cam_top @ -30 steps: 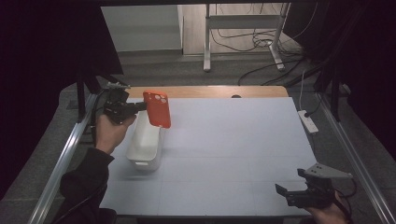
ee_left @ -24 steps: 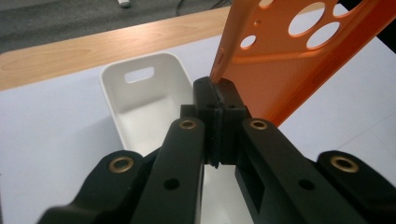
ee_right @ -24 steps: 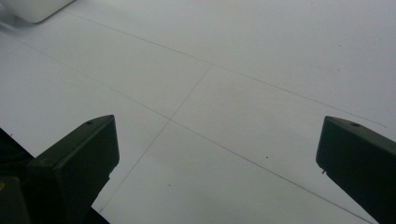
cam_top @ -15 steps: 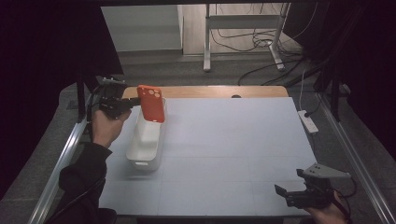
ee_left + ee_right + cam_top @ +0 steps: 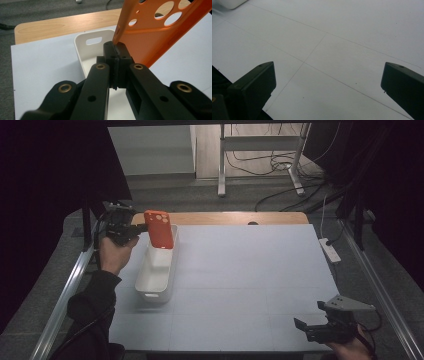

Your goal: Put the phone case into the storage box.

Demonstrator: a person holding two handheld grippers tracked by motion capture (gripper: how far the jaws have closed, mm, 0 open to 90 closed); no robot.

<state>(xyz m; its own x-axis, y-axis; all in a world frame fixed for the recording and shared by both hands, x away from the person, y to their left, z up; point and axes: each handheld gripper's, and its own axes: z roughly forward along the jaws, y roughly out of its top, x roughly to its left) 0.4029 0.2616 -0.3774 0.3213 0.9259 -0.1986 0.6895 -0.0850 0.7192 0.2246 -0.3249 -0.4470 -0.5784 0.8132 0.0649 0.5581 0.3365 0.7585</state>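
Phone case (image 5: 160, 229), orange, hangs above the far end of the white bin (image 5: 156, 274), at 10 o'clock on the table, pinched at its edge by the closed left gripper (image 5: 141, 226), probably for dropping in. Right gripper (image 5: 303, 326) waits open at 5 o'clock.

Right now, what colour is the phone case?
Orange phone case, clearest in the left gripper view.

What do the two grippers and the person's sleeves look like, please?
The left gripper has black jaws on black link arms with brass-coloured rivets; a black cable trails from it in the high view. The right gripper is black too, with blocky square jaw tips and a grey three-cornered plate on top. The person's left sleeve is dark.
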